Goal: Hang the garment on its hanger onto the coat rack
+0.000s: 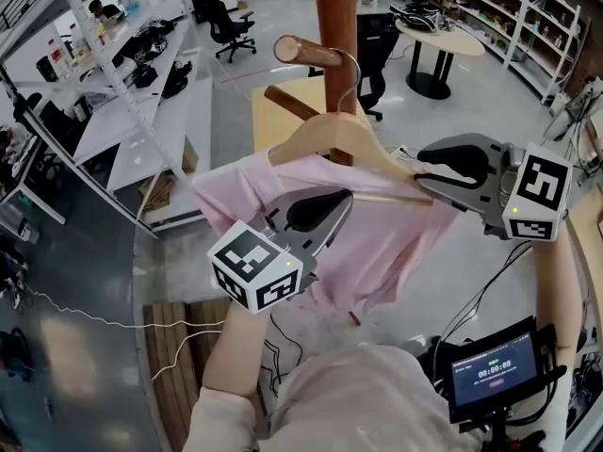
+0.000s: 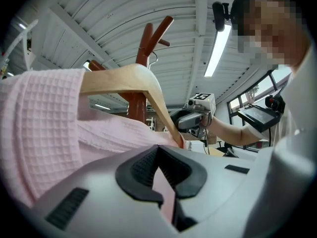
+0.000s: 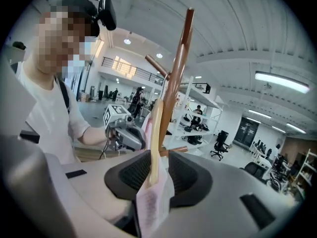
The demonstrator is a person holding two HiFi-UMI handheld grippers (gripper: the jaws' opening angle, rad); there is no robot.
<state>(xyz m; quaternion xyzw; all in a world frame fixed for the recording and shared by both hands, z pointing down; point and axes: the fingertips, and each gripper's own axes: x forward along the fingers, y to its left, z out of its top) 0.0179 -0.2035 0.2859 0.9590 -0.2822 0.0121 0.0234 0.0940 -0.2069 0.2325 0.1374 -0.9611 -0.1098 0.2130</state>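
A pink waffle-knit garment (image 1: 377,243) hangs on a wooden hanger (image 1: 334,135). Its metal hook (image 1: 352,72) is up beside the brown coat rack pole (image 1: 335,17), just by the upper peg (image 1: 303,51); I cannot tell whether it rests on the peg. My left gripper (image 1: 345,199) is shut on the garment's pink cloth (image 2: 49,128) below the hanger's left arm. My right gripper (image 1: 420,173) is shut on the hanger's right end, cloth and a label (image 3: 152,202) pinched with it. In the right gripper view the hanger (image 3: 155,138) runs up between the jaws, in front of the pole (image 3: 176,68).
A second peg (image 1: 288,103) juts lower on the pole. White desks and shelving (image 1: 122,83) run along the left, with office chairs (image 1: 229,26) and a round table (image 1: 438,36) behind. A small screen (image 1: 492,370) sits at bottom right. Cables cross a wooden pallet (image 1: 174,347).
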